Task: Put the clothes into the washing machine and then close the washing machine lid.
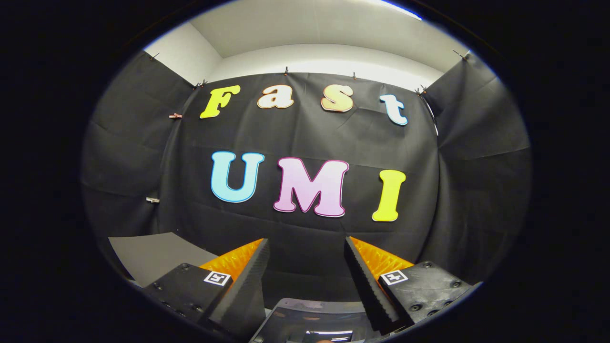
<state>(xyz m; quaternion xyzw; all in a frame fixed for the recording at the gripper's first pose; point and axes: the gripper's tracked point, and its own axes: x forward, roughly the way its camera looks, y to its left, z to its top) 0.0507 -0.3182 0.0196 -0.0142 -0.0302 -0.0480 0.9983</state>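
My gripper point(307, 245) is open, its two fingers spread wide with nothing between them. It is raised and faces the booth's black cloth back wall point(305, 138). Low between the fingers, close under them, shows a dark glossy panel with a rounded rim point(312, 317); I cannot tell whether it is the washing machine's lid. No clothes lie ahead of the fingers.
A grey flat surface point(152, 255) lies beyond the left finger, at the foot of the cloth wall. Black cloth side walls close in on both sides. White wall and ceiling rise above the cloth.
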